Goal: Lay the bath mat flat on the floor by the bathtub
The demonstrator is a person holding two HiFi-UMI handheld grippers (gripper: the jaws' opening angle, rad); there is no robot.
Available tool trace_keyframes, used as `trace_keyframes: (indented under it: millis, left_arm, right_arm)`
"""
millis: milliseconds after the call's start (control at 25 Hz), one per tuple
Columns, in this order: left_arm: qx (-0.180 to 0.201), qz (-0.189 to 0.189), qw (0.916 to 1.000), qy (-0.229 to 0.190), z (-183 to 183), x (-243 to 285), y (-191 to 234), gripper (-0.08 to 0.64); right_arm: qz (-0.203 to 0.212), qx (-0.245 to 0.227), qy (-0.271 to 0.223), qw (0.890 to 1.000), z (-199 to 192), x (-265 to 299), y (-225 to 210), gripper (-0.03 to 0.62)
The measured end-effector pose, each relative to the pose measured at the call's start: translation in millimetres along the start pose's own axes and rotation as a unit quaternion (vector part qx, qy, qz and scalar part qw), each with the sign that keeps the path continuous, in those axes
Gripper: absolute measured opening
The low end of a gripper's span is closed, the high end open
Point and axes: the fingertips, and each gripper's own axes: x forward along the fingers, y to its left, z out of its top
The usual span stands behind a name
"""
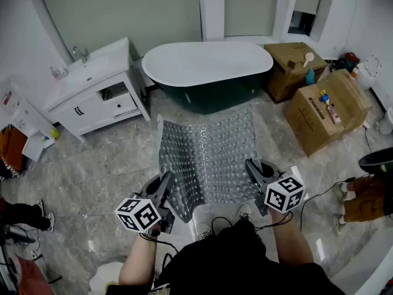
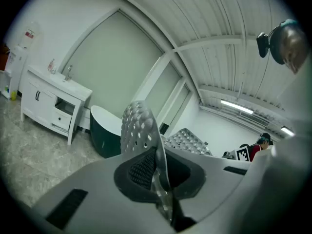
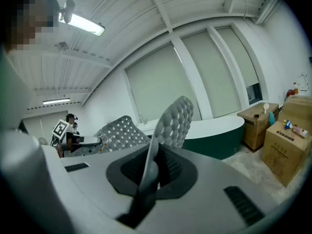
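A clear, bubble-textured bath mat [image 1: 209,155] is stretched out above the grey floor in front of the dark green bathtub [image 1: 209,72]. My left gripper [image 1: 166,186] is shut on the mat's near left corner. My right gripper [image 1: 253,172] is shut on the near right corner. In the left gripper view the mat [image 2: 139,126] rises from between the jaws, pinched edge-on. The right gripper view shows the mat [image 3: 170,123] clamped the same way, with the tub [image 3: 219,133] beyond it.
A white vanity with sink [image 1: 92,91] stands left of the tub. Cardboard boxes [image 1: 325,103] with small bottles sit at the right. A person's legs [image 1: 362,195] are at the right edge, another person's shoes [image 1: 24,214] at the left. Cables trail on the floor.
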Motion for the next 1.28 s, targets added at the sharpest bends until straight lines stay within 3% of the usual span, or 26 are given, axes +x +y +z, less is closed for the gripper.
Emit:
trace_keyframes:
  millis: [720, 1280]
  left_arm:
    - [-0.008, -0.004, 1.0000, 0.003, -2.5, -3.9, -3.8, 0.028]
    - [-0.004, 0.003, 1.0000, 0.003, -3.8, 9.7, -12.7, 0.029]
  right_arm:
    - [0.008, -0.010, 0.002, 1.000, 2.3, -7.3, 9.2, 0.031]
    - [0.013, -0.016, 0.005, 1.000, 12.0, -7.3, -13.1, 0.031]
